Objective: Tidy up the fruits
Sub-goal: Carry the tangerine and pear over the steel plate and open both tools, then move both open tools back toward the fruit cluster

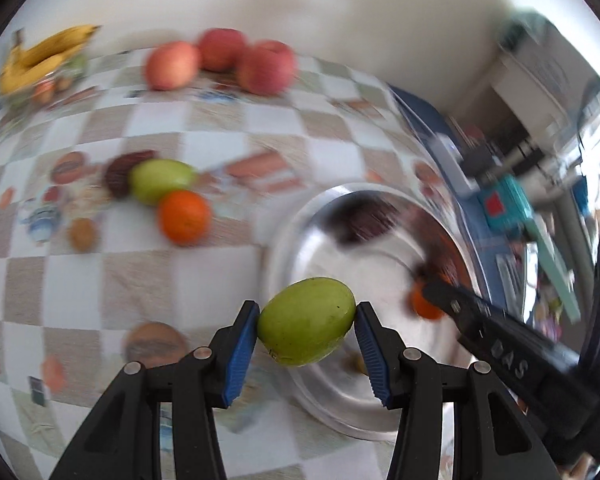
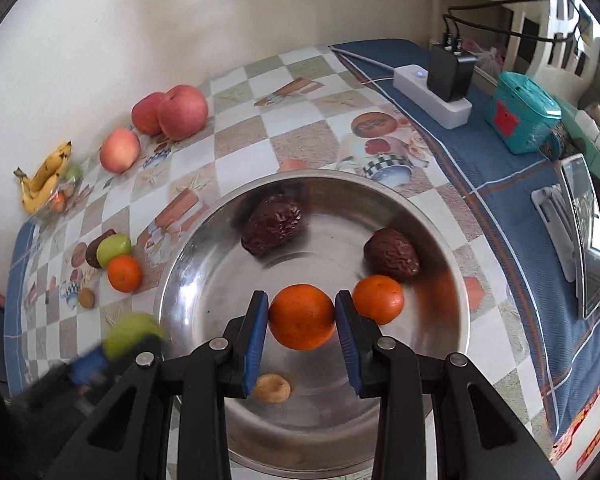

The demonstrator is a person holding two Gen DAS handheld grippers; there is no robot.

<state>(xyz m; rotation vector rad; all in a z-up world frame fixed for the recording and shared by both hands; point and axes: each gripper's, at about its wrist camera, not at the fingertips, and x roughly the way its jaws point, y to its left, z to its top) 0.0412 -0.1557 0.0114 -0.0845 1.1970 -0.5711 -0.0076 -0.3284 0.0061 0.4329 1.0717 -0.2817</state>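
My left gripper (image 1: 307, 322) is shut on a green fruit (image 1: 306, 320), held over the near-left rim of the steel bowl (image 1: 296, 240). My right gripper (image 2: 302, 316) is shut on an orange (image 2: 302, 316) above the steel bowl (image 2: 204, 280), which holds a second orange (image 2: 378, 298), two dark wrinkled dates (image 2: 274, 224) and a small tan piece (image 2: 272, 388). On the cloth lie another green fruit (image 1: 160, 178), an orange (image 1: 184, 216), a dark date (image 1: 120, 172) and a small brown nut (image 1: 82, 234). Three red apples (image 1: 220, 60) sit by the wall.
A banana bunch (image 2: 44, 176) lies over small fruits at the far left by the wall. To the right on the blue cloth are a white power strip (image 2: 432, 94) with a black charger, a teal box (image 2: 520, 114) and a tablet (image 2: 584, 236).
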